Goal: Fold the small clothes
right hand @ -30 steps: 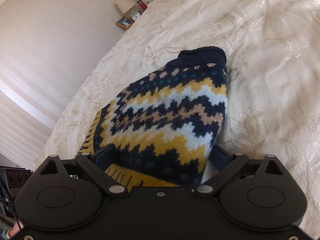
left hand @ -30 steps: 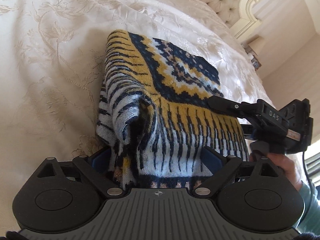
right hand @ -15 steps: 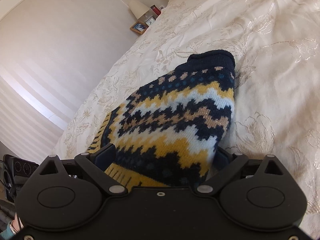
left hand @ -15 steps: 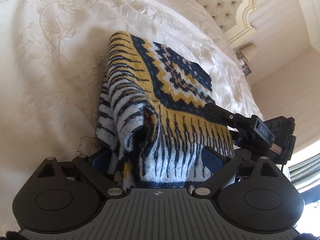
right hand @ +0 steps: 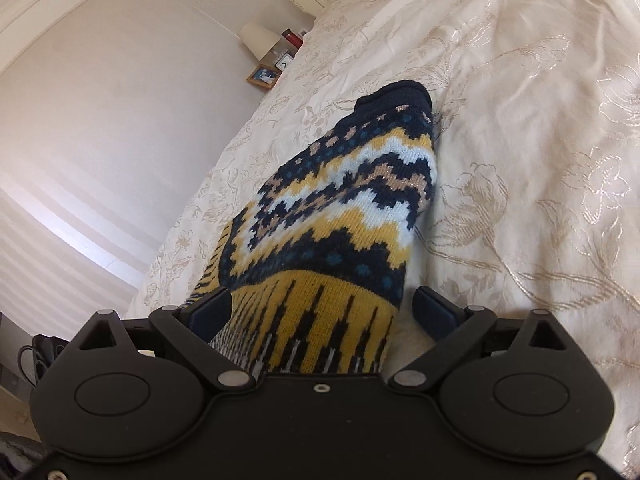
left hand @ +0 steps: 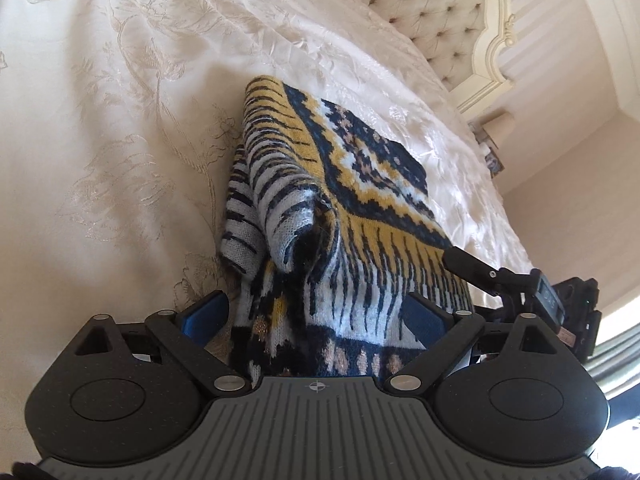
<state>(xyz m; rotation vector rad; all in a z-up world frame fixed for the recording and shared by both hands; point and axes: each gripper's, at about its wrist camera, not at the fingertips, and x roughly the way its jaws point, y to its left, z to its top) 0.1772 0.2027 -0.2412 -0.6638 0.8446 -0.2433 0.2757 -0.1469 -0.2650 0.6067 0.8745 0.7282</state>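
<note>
A knitted sweater (left hand: pixel 360 200) in navy, yellow and pale blue lies folded and bunched on the cream bedspread (left hand: pixel 120 140). In the left wrist view its striped hem runs between the wide-apart fingers of my left gripper (left hand: pixel 316 314), with bedding showing beside the left pad (left hand: pixel 206 314). In the right wrist view the sweater (right hand: pixel 352 208) reaches into my right gripper (right hand: pixel 324 312), whose jaws stand wide. A strip of bedding shows between the knit and the right pad (right hand: pixel 436 312). The right gripper (left hand: pixel 472 268) also appears in the left view, at the sweater's right edge.
A tufted headboard (left hand: pixel 432 12) stands at the far end of the bed. A bedside lamp (right hand: pixel 258 40), a small clock and a framed photo (right hand: pixel 262 76) sit beyond the bed's far side. Embroidered bedspread (right hand: pixel 540 140) stretches around the sweater.
Both views have drawn back and tilted up, so the sweater looks farther off. In the right wrist view the knit no longer fills the gap and bedding now shows by the right pad.
</note>
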